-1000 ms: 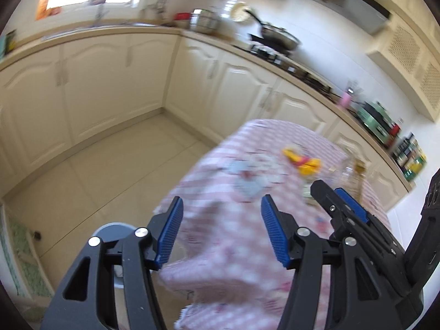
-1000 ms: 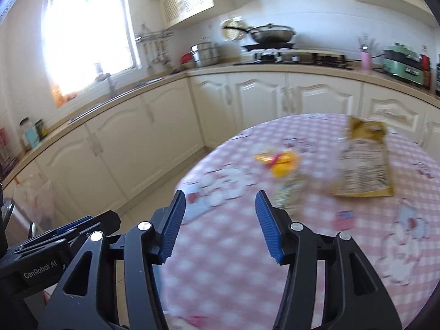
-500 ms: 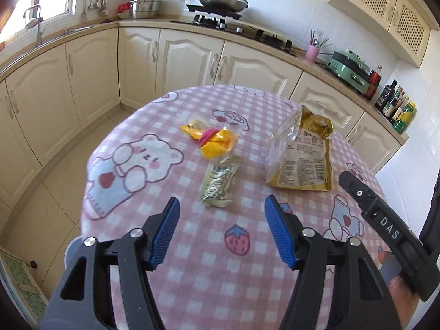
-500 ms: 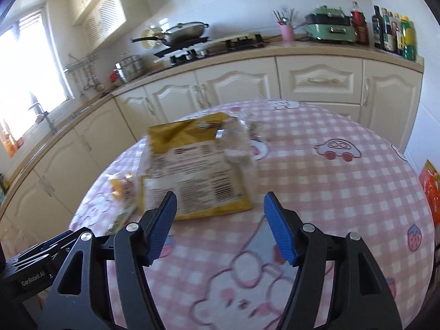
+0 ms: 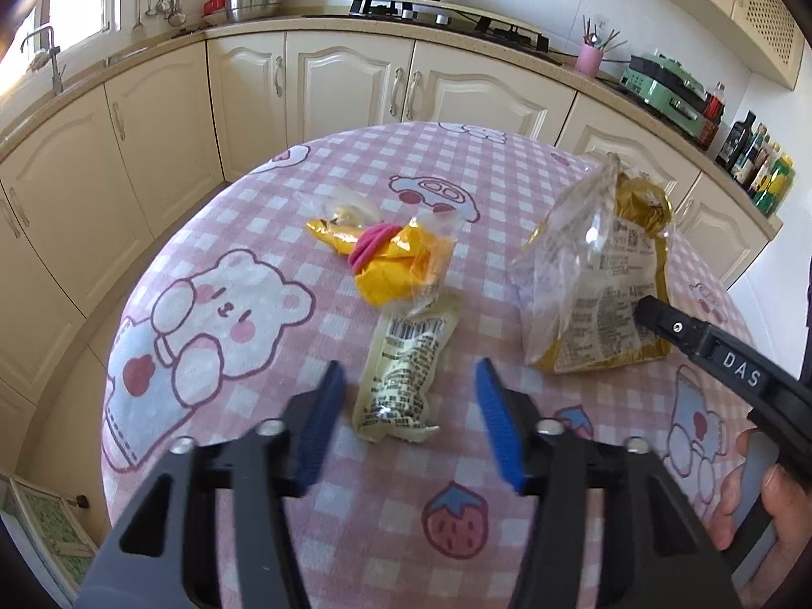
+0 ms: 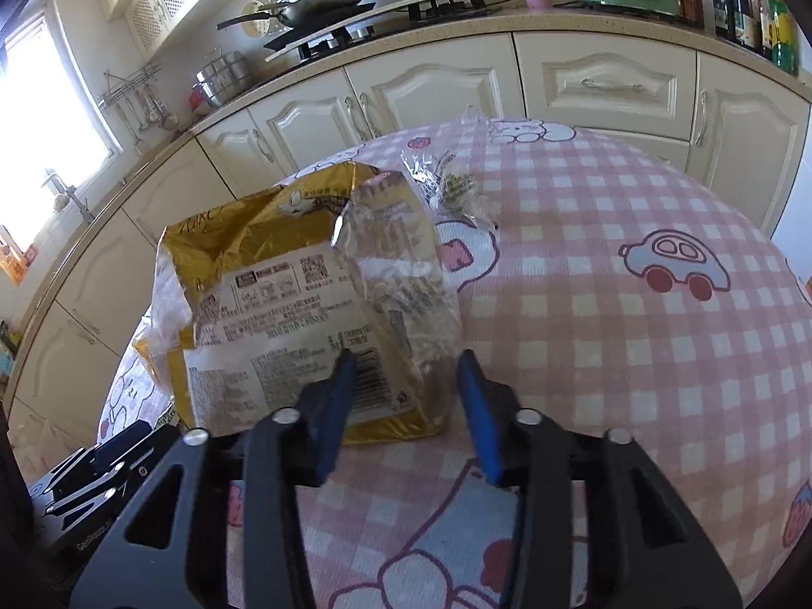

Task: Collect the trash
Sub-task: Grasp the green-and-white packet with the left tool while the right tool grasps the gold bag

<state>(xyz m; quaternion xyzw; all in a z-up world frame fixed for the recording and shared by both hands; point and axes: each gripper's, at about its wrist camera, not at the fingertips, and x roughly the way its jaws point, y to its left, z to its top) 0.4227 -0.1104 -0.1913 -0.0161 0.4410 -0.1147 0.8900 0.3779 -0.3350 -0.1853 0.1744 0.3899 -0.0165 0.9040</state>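
Left tongs (image 5: 403, 408): closing, part open, pale wrapper (image 5: 403, 370) between pads, ungripped. Right tongs (image 6: 403, 396): closing, part open, astride yellow bag (image 6: 284, 304) corner, ungripped.

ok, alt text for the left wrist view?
The left gripper hovers over a pink checked tablecloth, its blue fingers just closing around, but apart from, a pale wrapper. Beyond lie a yellow wrapper and a gold bag, with the right gripper reaching the bag.
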